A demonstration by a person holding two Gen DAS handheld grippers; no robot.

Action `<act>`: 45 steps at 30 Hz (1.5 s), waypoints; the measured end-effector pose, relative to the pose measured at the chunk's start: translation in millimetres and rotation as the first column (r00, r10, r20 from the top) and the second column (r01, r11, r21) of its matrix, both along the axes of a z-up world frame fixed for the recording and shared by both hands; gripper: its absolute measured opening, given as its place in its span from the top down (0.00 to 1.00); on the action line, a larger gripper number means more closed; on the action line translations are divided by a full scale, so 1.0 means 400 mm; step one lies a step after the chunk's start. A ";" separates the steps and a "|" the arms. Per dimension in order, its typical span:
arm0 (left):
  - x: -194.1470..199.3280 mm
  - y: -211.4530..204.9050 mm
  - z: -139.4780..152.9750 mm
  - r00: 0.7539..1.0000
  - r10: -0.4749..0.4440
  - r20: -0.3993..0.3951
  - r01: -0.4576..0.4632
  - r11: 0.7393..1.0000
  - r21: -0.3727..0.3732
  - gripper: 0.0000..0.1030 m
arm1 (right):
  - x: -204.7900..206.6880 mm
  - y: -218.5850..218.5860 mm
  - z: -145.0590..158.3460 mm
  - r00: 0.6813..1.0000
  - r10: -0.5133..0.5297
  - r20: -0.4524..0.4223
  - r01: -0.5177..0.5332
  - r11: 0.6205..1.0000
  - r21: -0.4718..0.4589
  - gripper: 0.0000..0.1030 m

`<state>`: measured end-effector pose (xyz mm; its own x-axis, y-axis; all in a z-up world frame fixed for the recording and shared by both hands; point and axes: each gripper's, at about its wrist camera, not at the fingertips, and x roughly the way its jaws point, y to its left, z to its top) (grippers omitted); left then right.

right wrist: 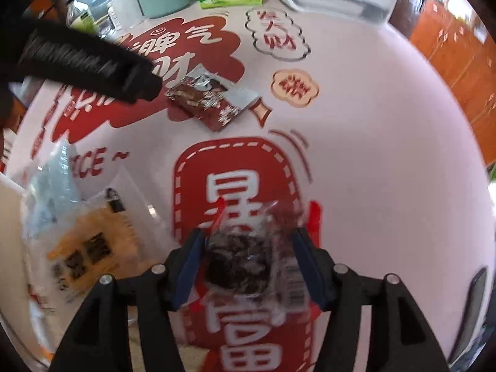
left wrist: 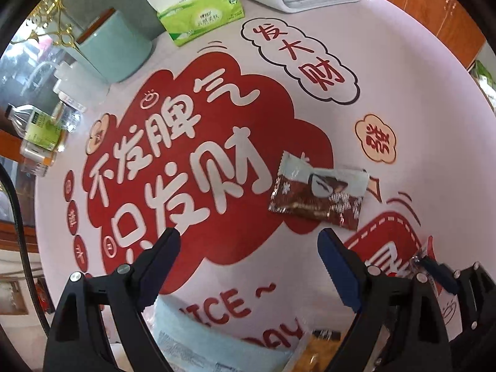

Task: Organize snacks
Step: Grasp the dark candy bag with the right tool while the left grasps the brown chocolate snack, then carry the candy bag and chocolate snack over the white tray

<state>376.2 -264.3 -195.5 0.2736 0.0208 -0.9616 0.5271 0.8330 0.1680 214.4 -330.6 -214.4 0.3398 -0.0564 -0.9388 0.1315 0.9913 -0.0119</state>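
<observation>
Left gripper (left wrist: 249,248) spread wide over the desk (left wrist: 403,93), nothing between its fingers, pointing steeply down at the red-and-white printed cover. Brown snack packet (left wrist: 316,193) flat on the desk just beyond the tips, untouched. Right gripper (right wrist: 246,248) partly open around a clear-wrapped dark snack (right wrist: 238,263), the wrapper filling the gap between the blue pads; actual pinch hard to tell through blur. Clear bag of snacks (right wrist: 80,238) at the desk's near left. Green tissue box (left wrist: 201,15) and teal cup (left wrist: 114,49) at the far edge.
</observation>
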 end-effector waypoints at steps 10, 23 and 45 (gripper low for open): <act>0.033 -0.076 -0.089 0.994 -0.011 -0.110 0.000 0.995 -0.101 0.13 | 0.006 -0.204 0.016 0.983 -0.175 0.056 0.172 0.983 0.058 0.60; 0.039 -0.114 -0.099 0.998 -0.018 -0.063 0.007 0.985 -0.175 0.35 | 0.001 -0.229 0.018 0.975 -0.207 0.081 0.199 0.975 0.101 0.60; -0.215 0.040 0.239 0.999 -0.046 0.027 0.053 0.924 -0.378 0.63 | -0.059 -0.103 0.159 0.979 -0.158 0.128 0.145 0.983 0.110 0.61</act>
<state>290.1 -248.5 -99.7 0.2818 -0.3575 -0.8904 0.5693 0.8093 -0.1447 191.0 -371.7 -150.7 0.4595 -0.0251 -0.8878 0.2736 0.9550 0.1146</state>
